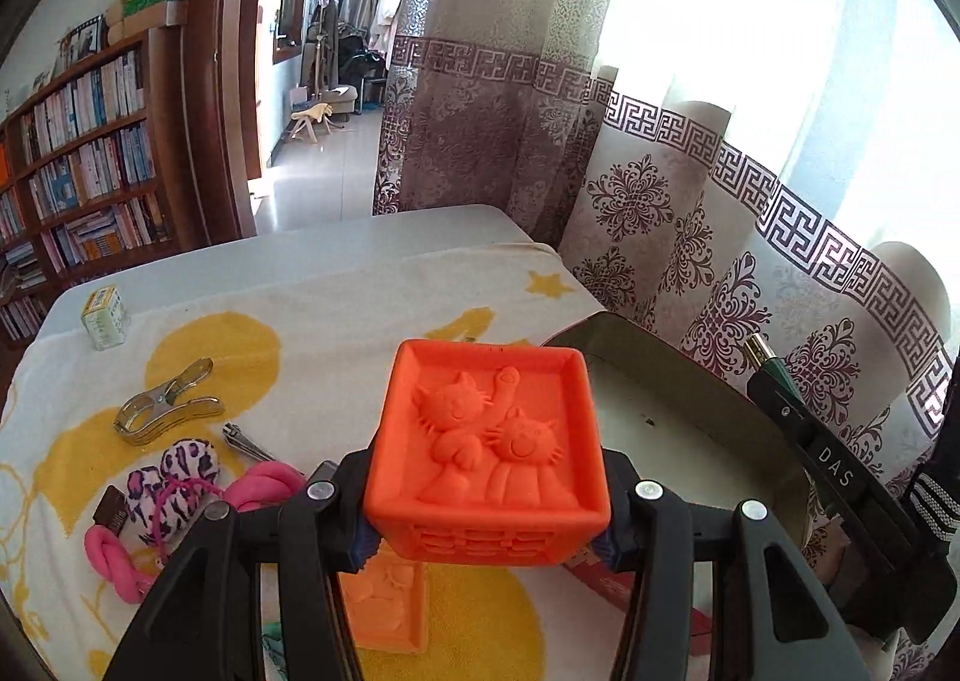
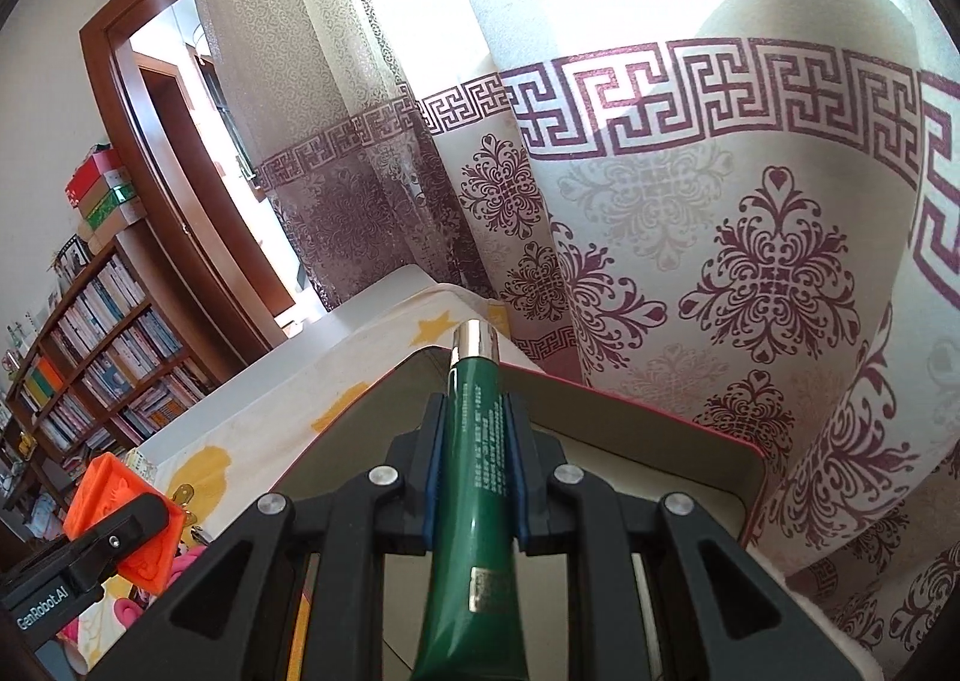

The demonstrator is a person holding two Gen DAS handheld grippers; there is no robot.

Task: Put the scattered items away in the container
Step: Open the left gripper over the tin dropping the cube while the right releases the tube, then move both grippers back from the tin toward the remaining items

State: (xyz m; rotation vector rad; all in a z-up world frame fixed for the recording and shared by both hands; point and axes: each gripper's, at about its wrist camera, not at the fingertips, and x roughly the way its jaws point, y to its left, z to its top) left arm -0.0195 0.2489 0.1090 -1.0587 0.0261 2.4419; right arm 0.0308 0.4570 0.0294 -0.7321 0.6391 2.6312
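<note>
Orange block [image 1: 489, 456] clamped in left tool [image 1: 486, 501], green tube [image 2: 474, 477] in right tool [image 2: 474, 477]

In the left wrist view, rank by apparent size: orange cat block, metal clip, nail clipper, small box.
1. orange cat block, though nearness to the camera inflates it.
2. metal clip.
3. small box and nail clipper look alike, so unranked.

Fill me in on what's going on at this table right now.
A person is tidying with two handheld grippers. The left gripper holds an orange cat block beside the tin container; the right gripper holds a green tube over it. A clip, nail clipper and pink hair ties remain on the towel.
</note>
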